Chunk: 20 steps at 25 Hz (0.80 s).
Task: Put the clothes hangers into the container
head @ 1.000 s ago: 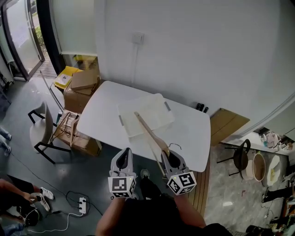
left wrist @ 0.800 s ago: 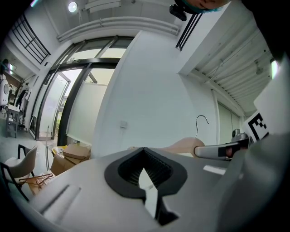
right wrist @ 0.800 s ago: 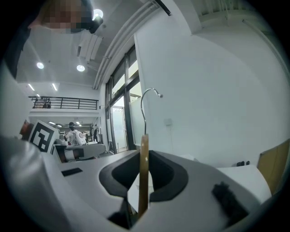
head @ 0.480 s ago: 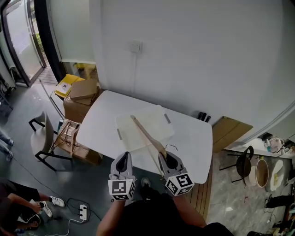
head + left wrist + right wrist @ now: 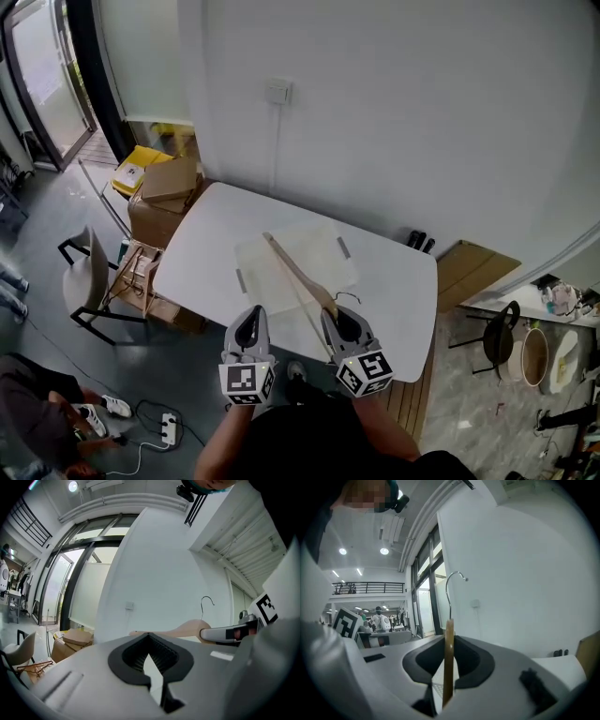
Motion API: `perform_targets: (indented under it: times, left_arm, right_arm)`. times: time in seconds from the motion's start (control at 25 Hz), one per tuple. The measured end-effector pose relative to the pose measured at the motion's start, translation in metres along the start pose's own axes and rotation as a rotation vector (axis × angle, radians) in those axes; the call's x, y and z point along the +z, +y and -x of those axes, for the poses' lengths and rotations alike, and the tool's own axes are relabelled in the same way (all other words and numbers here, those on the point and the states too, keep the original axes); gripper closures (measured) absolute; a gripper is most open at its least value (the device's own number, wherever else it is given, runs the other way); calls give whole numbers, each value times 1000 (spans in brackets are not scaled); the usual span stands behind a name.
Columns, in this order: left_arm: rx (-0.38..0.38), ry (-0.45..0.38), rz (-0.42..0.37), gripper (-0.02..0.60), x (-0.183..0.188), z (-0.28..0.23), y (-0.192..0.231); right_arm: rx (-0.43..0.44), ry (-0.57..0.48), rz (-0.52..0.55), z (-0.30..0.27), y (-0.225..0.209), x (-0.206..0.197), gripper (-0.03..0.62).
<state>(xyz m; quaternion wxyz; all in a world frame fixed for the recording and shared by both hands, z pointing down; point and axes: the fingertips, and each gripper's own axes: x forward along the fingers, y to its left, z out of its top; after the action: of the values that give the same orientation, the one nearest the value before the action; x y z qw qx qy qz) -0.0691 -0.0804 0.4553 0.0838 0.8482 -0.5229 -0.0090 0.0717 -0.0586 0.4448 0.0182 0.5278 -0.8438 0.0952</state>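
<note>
A wooden clothes hanger [image 5: 298, 274] with a metal hook [image 5: 349, 298] is clamped near its middle by my right gripper [image 5: 339, 323]. Its long arm reaches forward over the clear container [image 5: 309, 248], which sits on the white table [image 5: 211, 234]. In the right gripper view the hanger [image 5: 448, 667] stands edge-on between the pads, its hook [image 5: 452, 581] rising above. My left gripper [image 5: 248, 328] hangs beside it at the table's near edge, shut and holding nothing. The left gripper view shows its jaws [image 5: 149, 641] meeting, with the hanger [image 5: 183, 630] off to the right.
Cardboard boxes [image 5: 167, 186] are stacked left of the table. A chair [image 5: 89, 281] stands lower left, with a power strip [image 5: 169, 441] and a seated person [image 5: 37, 417] on the floor. A black stool [image 5: 492, 326] is at the right. The wall runs behind the table.
The head view has shifted a little, so the table sits lower in frame. The hanger stays in my right gripper above the container. The left gripper has barely moved.
</note>
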Motion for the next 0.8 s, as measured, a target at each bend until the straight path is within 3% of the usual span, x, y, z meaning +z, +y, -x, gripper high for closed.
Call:
perform_targets:
  times: [0.8]
  left_arm:
    - [66,48,7,575,-20,-51,15]
  right_arm:
    - [124,98,-17,-53,-33,-19,533]
